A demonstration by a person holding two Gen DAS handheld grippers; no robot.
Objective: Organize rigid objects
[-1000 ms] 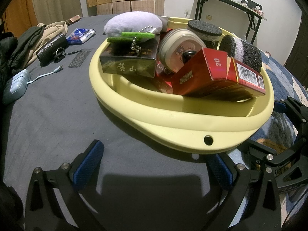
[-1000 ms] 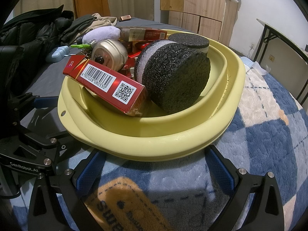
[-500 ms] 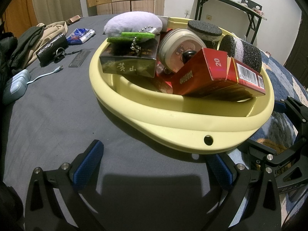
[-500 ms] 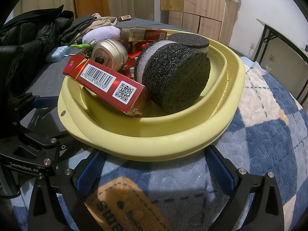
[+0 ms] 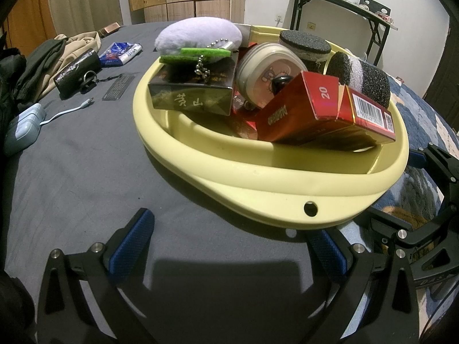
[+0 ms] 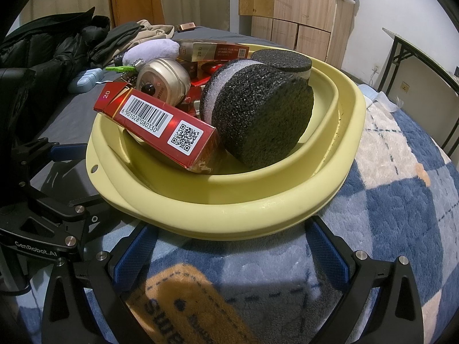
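Nothing has moved since the earlier frames. From the left wrist, the left gripper (image 5: 229, 246) rests spread wide and empty on the grey sheet, just near of the yellow basin (image 5: 258, 183), which holds a red box (image 5: 324, 114), dark box (image 5: 195, 91), tin (image 5: 266, 71) and foam discs (image 5: 361, 74); a pouch (image 5: 77, 71) and charger (image 5: 23, 126) lie far left, perhaps left to gather. From the right wrist, the right gripper (image 6: 229, 252) rests likewise spread and empty, near the basin (image 6: 238, 212).
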